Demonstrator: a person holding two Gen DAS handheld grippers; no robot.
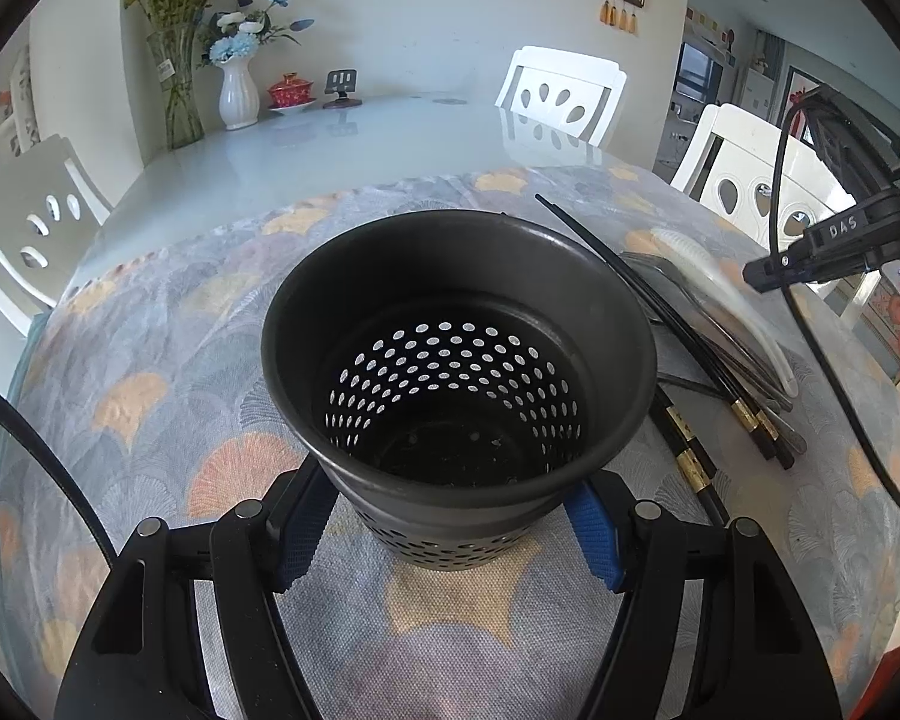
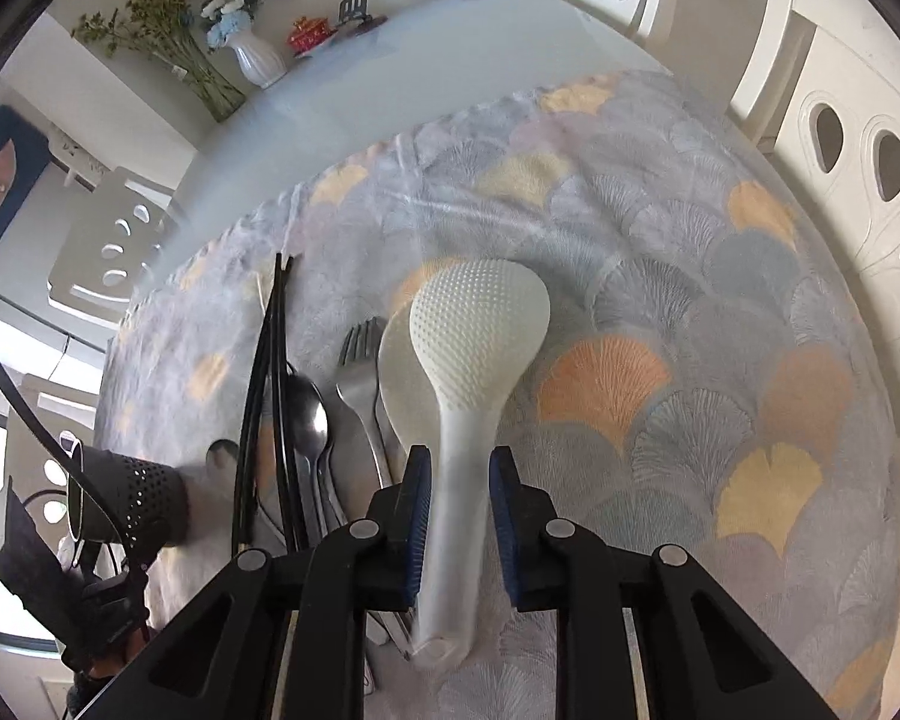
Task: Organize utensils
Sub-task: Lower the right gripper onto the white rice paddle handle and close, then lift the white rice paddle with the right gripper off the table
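My left gripper (image 1: 450, 531) is shut on the black perforated utensil holder (image 1: 459, 354), tilted toward me and empty; it also shows in the right wrist view (image 2: 129, 501). My right gripper (image 2: 459, 504) stands open around the handle of a white rice paddle (image 2: 471, 354), its pads a little apart from the handle. Left of the paddle lie a fork (image 2: 360, 378), a spoon (image 2: 309, 414) and black chopsticks (image 2: 270, 396). The same pile shows in the left wrist view: chopsticks (image 1: 648, 300) and paddle (image 1: 726, 300), with the right gripper (image 1: 768, 273) above them.
A patterned cloth (image 2: 660, 312) covers the near part of the table (image 1: 342, 144). White chairs (image 1: 561, 93) stand around it. Vases of flowers (image 1: 237, 90), a red lidded cup (image 1: 291, 90) and a small stand (image 1: 342, 87) sit at the far end. A cable (image 1: 834, 360) hangs from the right gripper.
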